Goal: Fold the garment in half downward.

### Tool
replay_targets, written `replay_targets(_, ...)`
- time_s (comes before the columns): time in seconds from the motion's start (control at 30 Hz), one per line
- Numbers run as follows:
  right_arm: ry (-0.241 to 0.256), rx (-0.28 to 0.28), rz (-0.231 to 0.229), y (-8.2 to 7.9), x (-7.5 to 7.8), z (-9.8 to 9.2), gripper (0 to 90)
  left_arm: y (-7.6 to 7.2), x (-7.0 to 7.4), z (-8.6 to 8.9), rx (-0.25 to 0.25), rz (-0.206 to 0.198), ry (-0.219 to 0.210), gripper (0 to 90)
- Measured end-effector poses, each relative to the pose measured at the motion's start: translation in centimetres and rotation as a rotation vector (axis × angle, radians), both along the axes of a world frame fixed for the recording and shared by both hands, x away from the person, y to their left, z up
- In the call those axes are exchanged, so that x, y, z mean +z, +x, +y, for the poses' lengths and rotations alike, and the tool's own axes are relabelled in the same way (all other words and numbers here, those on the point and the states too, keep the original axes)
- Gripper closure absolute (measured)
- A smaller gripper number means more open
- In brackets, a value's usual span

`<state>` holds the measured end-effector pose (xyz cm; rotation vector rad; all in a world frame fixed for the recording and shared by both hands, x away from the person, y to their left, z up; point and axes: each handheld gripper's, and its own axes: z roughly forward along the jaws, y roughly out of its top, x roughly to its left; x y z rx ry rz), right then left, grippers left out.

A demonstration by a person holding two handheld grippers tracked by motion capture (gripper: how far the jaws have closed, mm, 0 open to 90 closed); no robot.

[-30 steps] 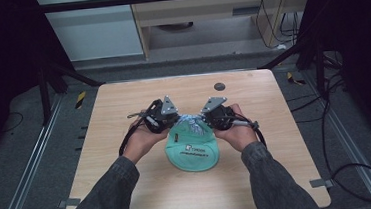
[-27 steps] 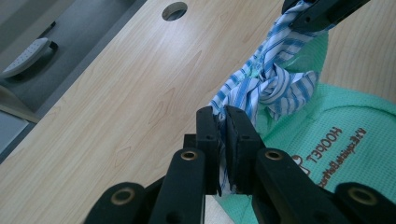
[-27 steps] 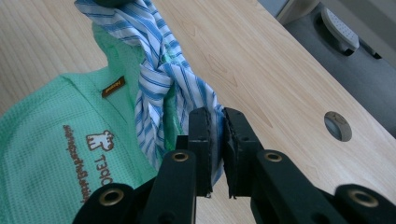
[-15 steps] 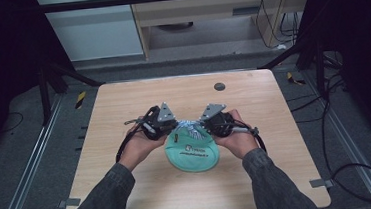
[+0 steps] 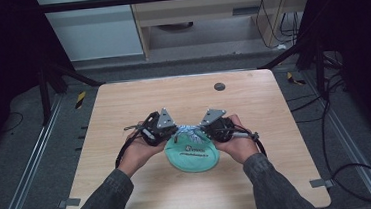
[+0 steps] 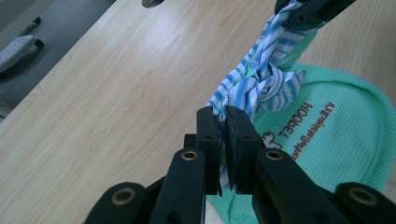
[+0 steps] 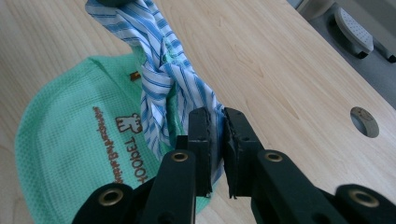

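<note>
The left gripper (image 6: 222, 122) is pinched tight on one end of the striped cloth (image 6: 254, 81). The right gripper (image 7: 216, 125) is pinched tight on the other end. The cloth has a knot in the middle, right between the two grippers, and it hangs a little above the tabletop (image 5: 173, 98). A green mesh bag (image 5: 193, 156) lies just under the knot and the grippers. If both grippers pull apart too hard, I think an end could slip out of the jaws. The knot could also snag the bag and drag it along.
</note>
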<state>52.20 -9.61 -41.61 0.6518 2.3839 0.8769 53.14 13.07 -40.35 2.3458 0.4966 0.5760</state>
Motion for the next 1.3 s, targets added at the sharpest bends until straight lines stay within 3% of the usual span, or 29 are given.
replay_targets(1.3,-0.021,0.054,0.006,-2.6,-1.0,0.2,81.2,-2.4,-1.8,0.9,-0.013,0.019,-0.018,84.6)
